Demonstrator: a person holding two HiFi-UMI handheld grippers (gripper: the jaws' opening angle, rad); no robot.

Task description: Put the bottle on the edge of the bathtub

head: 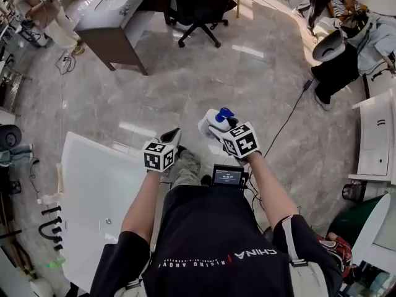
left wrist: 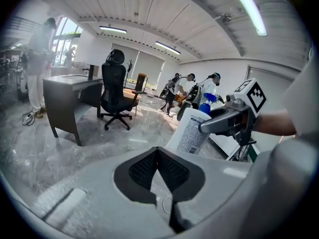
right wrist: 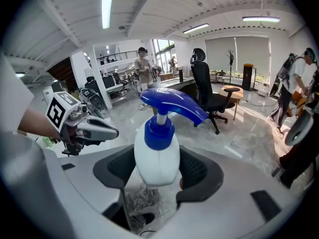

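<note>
A white bottle (head: 210,124) with a blue pump head (head: 224,113) is held in the air in front of the person, above the marble floor. My right gripper (head: 215,129) is shut on it; in the right gripper view the bottle (right wrist: 157,158) stands upright between the two black pads, pump spout pointing right. My left gripper (head: 173,136) hovers just left of it, shut with nothing in it, its tips meeting (left wrist: 158,153). In the left gripper view the bottle (left wrist: 192,131) shows ahead to the right. The white bathtub (head: 77,184) lies below, to the person's left.
Black taps (head: 49,228) sit at the tub's left end. Farther off stand a grey desk (head: 105,17) and a black office chair (head: 198,5). A white cabinet (head: 377,135) and other people (head: 343,48) are at the right; a cable (head: 291,113) crosses the floor.
</note>
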